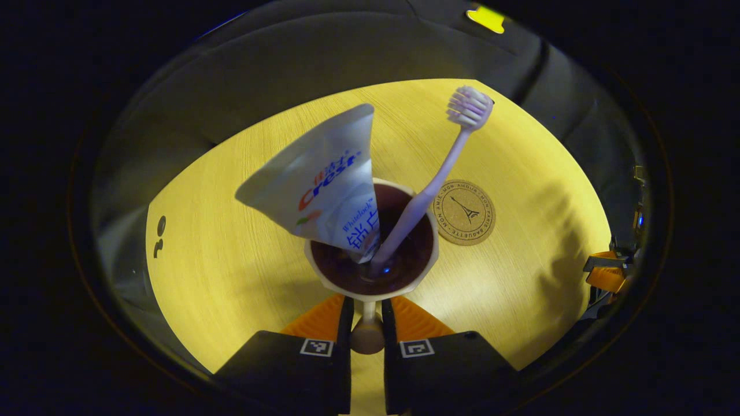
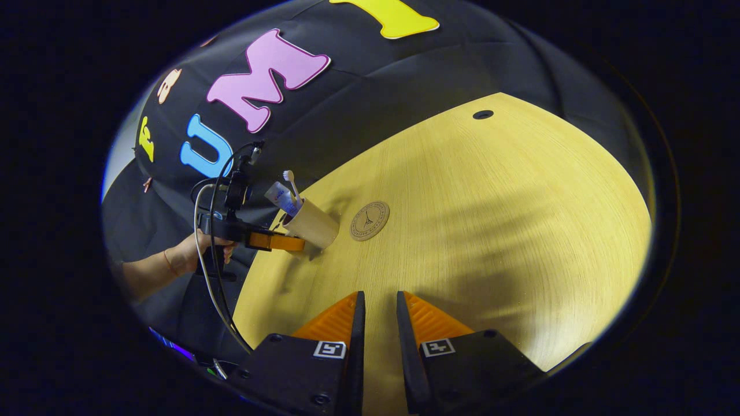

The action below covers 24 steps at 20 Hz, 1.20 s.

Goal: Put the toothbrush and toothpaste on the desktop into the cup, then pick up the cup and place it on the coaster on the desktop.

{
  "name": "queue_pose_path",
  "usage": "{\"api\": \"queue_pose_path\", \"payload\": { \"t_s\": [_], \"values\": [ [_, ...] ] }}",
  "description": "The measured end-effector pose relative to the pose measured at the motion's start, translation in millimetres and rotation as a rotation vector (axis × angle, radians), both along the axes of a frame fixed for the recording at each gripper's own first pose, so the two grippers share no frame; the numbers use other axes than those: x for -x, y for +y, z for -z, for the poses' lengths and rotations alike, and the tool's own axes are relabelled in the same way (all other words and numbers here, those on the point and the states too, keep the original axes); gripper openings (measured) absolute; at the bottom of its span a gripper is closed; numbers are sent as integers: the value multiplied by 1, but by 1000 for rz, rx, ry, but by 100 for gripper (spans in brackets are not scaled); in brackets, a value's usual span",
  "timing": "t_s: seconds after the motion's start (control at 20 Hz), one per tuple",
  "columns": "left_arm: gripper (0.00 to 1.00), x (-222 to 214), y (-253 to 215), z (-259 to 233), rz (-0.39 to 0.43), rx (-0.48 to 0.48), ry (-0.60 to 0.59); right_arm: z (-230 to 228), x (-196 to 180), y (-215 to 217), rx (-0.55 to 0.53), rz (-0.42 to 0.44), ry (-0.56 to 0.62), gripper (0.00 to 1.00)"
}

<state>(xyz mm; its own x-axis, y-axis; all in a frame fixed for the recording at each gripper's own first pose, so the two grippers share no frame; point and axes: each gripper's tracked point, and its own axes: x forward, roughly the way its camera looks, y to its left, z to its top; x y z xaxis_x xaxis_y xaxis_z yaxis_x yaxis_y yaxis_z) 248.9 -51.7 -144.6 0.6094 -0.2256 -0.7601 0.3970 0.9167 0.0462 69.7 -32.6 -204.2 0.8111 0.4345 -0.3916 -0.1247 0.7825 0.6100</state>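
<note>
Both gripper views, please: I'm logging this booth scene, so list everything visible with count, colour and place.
Cup: one, cream with dark inside, handle between the left gripper's fingers.
Toothpaste: one, white tube, standing in the cup.
Toothbrush: one, pale pink, leaning in the cup.
Coaster: one, cork, on the table right of the cup.
Table: one, light wood.
Left gripper: shut on the cup's handle.
Right gripper: over bare table, jaws slightly apart, holding nothing.
Hand: one, holding the left gripper.

Two handheld grippers, one bare forearm

Each gripper, left and right, has a dark blocky body bearing square black-and-white markers; cables trail from the left one, and the hand wears a thin wristband.
</note>
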Motion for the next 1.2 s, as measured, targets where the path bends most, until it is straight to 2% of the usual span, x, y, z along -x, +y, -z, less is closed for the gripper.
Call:
{"api": "queue_pose_path", "payload": {
  "t_s": [0.4, 0.5, 0.55, 0.6, 0.9, 1.2],
  "values": [
    [22, -1, -3, -9, -16, 67, -66, -3, 4, 5, 5, -13, -2, 33],
    [22, -1, -4, -15, -12, 61, -89, -3, 5, 3, 4, -13, -1, 33],
    [27, 0, -4, -17, -8, 52, -91, -4, 4, 2, 2, -12, 0, 33],
    [22, 2, -6, -20, 1, 41, -97, -5, 4, 2, -1, -10, -3, 33],
    [22, 8, -50, -34, 115, 11, -121, -9, 8, -5, 2, 5, -15, 33],
    [22, 5, -84, -35, 176, -8, -119, -10, 14, -19, 2, 40, -20, 33]
  ]
}}
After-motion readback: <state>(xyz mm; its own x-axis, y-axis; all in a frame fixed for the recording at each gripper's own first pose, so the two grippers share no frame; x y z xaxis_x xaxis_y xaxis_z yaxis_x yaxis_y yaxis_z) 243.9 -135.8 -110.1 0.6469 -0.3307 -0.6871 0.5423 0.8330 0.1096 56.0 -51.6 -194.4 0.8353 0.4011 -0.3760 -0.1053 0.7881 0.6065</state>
